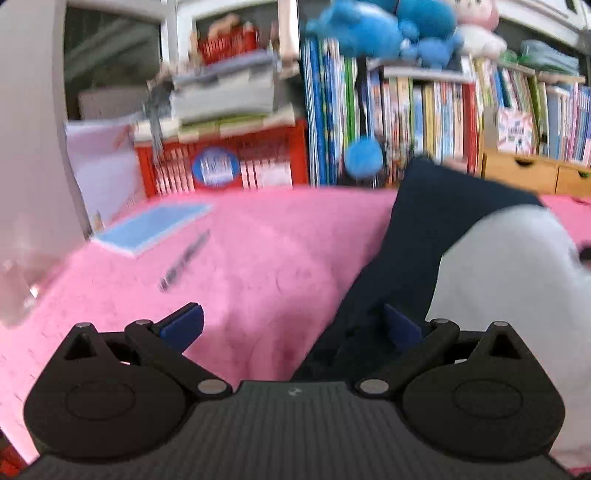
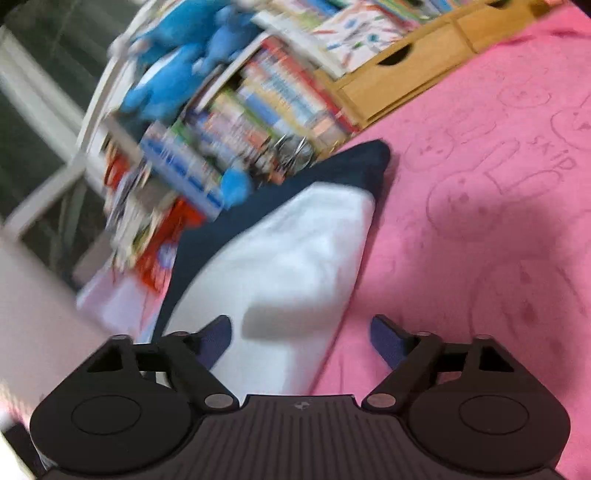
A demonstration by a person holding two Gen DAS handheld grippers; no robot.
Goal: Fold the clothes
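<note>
A garment with a navy part [image 1: 417, 236] and a white part [image 1: 506, 280] lies on the pink blanket [image 1: 266, 258]. My left gripper [image 1: 293, 326] is open and empty; its right finger is over the navy edge, its left finger over bare blanket. In the right wrist view the white part [image 2: 291, 258] lies on the navy part [image 2: 354, 162]. My right gripper [image 2: 301, 338] is open and empty, with its fingers either side of the white cloth's near right edge. Both views are blurred.
A blue notebook [image 1: 155, 229] and a pen [image 1: 184, 260] lie on the blanket at left. Bookshelves [image 1: 424, 122], a red crate [image 1: 229, 162], blue plush toys [image 1: 380, 29] and wooden drawers [image 2: 402, 70] line the far edge. Pink blanket [image 2: 498, 221] with rabbit drawings spreads right.
</note>
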